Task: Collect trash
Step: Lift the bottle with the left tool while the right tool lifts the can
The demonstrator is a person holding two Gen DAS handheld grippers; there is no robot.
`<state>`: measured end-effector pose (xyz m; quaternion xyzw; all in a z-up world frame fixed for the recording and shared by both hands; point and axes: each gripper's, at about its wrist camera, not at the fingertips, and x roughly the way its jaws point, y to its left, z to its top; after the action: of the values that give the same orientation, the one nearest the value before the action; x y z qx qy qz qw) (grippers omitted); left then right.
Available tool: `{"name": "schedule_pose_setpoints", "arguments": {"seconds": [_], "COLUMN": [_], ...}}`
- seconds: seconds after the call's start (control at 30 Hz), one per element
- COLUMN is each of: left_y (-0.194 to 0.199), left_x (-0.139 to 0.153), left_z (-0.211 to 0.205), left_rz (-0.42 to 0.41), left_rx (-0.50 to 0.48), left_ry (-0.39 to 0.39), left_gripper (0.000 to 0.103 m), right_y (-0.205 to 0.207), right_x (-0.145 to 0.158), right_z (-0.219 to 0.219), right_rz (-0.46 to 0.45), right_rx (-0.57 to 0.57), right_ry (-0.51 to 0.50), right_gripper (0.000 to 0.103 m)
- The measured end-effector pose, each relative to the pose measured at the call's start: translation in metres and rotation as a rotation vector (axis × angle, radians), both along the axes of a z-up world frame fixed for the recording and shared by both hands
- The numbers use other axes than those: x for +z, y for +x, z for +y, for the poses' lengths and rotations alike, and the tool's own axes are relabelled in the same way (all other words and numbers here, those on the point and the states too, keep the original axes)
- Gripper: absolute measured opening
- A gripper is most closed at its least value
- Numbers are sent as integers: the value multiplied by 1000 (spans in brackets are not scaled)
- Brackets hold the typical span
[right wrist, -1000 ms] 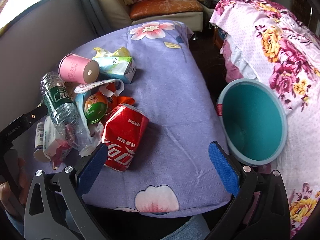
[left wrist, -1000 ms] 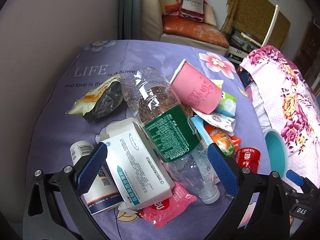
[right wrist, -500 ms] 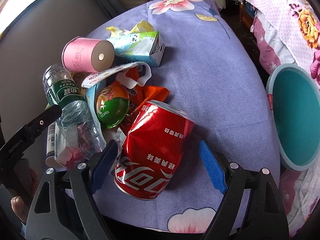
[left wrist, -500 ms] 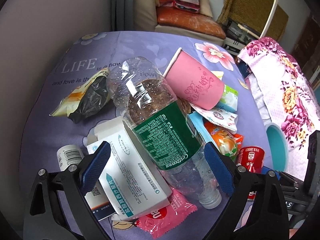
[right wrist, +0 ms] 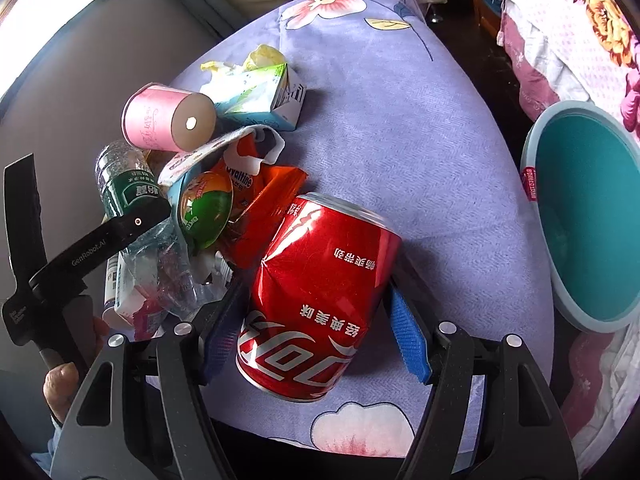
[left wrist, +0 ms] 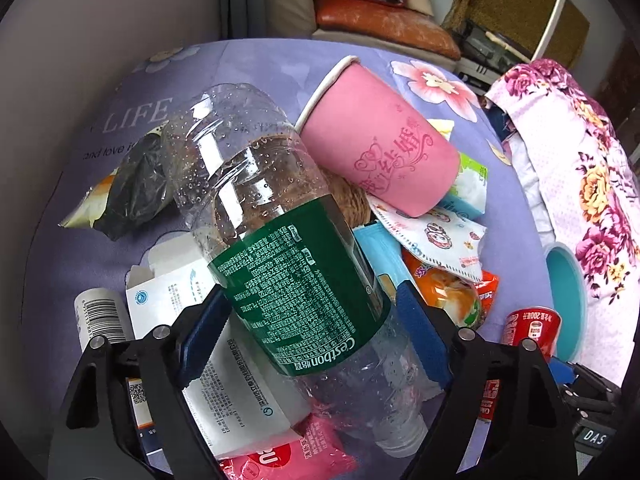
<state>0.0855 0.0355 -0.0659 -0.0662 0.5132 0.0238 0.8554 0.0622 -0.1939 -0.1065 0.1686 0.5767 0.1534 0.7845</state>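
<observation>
A heap of rubbish is seen on a tabletop (right wrist: 400,120) covered with a lilac flowered cloth, viewed from two hand-held grippers.

In the left wrist view, the left gripper (left wrist: 316,332) is lowered over a clear plastic bottle (left wrist: 280,240) with a green label. The bottle lies on its side on top of the heap, its cap end nearest the camera. The jaws are closing with the bottle's labelled middle between them; the blue pads lie just beside the label on either side, but firm pressure cannot be told. Under the bottle a white carton (left wrist: 224,360) and a pink wrapper (left wrist: 288,456) are seen. A pink paper cup (left wrist: 384,152) lies on its side just beyond the bottle, to the right, with a crumpled dark foil packet (left wrist: 128,196) to the far left.

In the right wrist view, the right gripper (right wrist: 316,328) is set around a dented red cola can (right wrist: 320,296) — it lies on its side on the cloth at the near edge of the heap. The jaws are closing with the can between them, and the pads appear to be touching its sides. An orange wrapper (right wrist: 264,208) touches the can's far left side. A teal bin (right wrist: 588,224) is seen off the tabletop's right edge, its mouth tilted towards the camera, beside a pink floral bedcover (right wrist: 560,28). At the near left, a hand (right wrist: 60,384) is seen gripping the other tool's handle.
</observation>
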Motion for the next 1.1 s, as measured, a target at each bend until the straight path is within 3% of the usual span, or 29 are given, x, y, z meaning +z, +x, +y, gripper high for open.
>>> {"name": "schedule_pose_setpoints", "arguments": {"seconds": [0.17, 0.37, 0.9, 1.1], "left_y": [-11, -20, -37, -35], "left_x": [19, 39, 84, 64], "left_z": [-5, 0, -5, -7], "left_rz": [-60, -100, -222, -182], "left_rx": [-25, -29, -64, -85], "left_ry": [41, 16, -31, -46], "left_gripper": [83, 81, 75, 73], "right_y": [5, -4, -17, -18], "right_x": [-4, 7, 41, 39], "right_z": [-2, 3, -16, -22], "right_rz": [-2, -58, -147, -140], "right_rx": [-3, 28, -24, -37], "right_ry": [8, -5, -6, -6], "right_gripper": [66, 66, 66, 66]}}
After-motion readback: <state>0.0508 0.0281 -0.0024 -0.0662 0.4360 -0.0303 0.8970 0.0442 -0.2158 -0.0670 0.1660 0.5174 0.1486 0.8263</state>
